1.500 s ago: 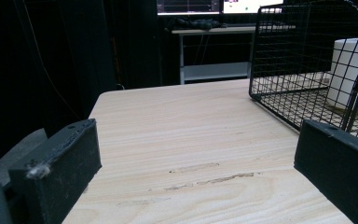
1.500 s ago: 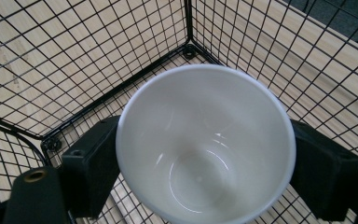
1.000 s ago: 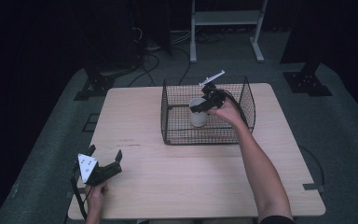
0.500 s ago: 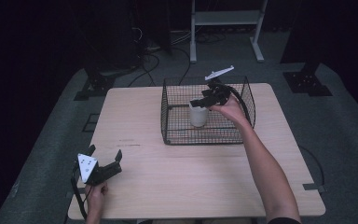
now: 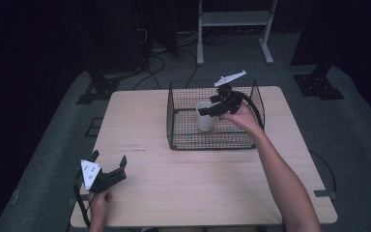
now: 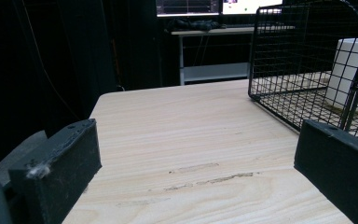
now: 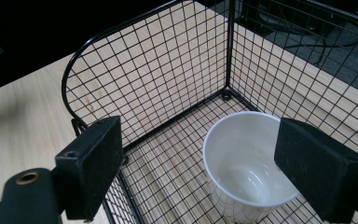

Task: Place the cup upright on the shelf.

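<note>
white cup (image 7: 249, 168) upright inside the wire basket (image 5: 183, 121) near the counter's far edge, just below and between the jaws of the right gripper (image 5: 213, 109) (closer by far), spread wide, gripping nothing. left gripper (image 5: 110, 169) parked near the counter's front-left corner, open, empty.

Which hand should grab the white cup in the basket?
The right. Its claw hangs open over the white cup inside the wire basket; the left claw sits far away near the table's edge.
</note>
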`<state>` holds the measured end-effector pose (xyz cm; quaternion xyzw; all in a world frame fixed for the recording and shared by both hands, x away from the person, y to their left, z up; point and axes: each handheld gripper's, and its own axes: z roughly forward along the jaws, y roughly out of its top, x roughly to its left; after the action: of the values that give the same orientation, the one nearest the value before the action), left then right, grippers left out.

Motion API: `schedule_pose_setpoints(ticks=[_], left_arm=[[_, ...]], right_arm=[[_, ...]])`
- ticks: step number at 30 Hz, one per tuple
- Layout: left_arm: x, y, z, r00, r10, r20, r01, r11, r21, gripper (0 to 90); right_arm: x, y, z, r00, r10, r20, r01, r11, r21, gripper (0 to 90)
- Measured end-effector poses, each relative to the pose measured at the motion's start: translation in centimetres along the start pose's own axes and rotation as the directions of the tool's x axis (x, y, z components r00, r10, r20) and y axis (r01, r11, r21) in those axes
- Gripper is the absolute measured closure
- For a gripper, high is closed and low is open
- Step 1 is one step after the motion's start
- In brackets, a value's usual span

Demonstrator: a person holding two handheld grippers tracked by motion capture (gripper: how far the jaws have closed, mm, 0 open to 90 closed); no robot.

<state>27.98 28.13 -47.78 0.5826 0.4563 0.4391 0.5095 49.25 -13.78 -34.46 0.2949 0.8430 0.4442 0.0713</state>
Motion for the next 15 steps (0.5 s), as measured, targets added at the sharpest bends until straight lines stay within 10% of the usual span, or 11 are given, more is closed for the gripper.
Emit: schedule_pose_setpoints(ticks=[15], left_arm=[[-0.1, 0.0, 0.0, 1.0000, 0.006, 0.000, -0.006, 1.0000, 0.001, 0.0]], right_arm=[[0.5, -0.7, -1.9, 0.9999, 0.007, -0.012, -0.007, 1.000, -0.010, 14.9]])
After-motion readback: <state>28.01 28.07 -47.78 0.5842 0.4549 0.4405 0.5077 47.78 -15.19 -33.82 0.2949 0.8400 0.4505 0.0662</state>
